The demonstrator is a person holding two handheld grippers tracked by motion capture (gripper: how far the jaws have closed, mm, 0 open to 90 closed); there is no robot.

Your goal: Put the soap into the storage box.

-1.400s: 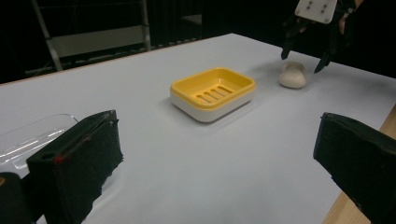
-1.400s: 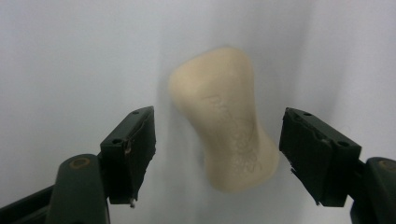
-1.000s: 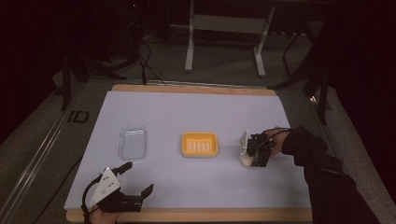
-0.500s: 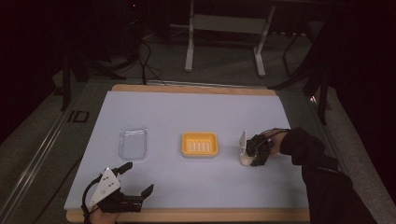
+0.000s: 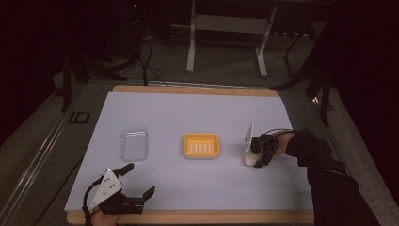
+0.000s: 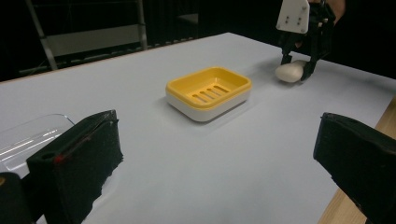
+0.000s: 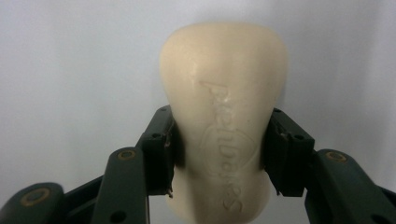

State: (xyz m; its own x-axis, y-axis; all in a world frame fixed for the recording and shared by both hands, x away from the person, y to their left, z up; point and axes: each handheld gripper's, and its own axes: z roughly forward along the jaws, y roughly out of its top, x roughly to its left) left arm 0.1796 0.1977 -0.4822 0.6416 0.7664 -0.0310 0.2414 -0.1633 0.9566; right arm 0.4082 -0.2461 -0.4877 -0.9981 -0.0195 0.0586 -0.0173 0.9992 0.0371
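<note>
the pale lavender table sheet (image 5: 188,113) is carrying, at its middle, a yellow-and-white slotted plastic soap dish (image 5: 201,145), with a clear shallow plastic tray (image 5: 133,143) lying well apart to that dish's left. the left gripper (image 5: 139,181) is resting near the sheet's front edge with jaws standing wide and nothing between them. the right gripper (image 7: 219,154), jaws just having been closing, is clamping both pads on the cream oval bar of soap (image 7: 223,116), which is sitting on the sheet right of the dish.

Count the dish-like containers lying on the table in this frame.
2. A yellow soap dish sits mid-table; a clear plastic lid or tray lies to its left in the high view. Neither holds anything; none seems hidden.
</note>
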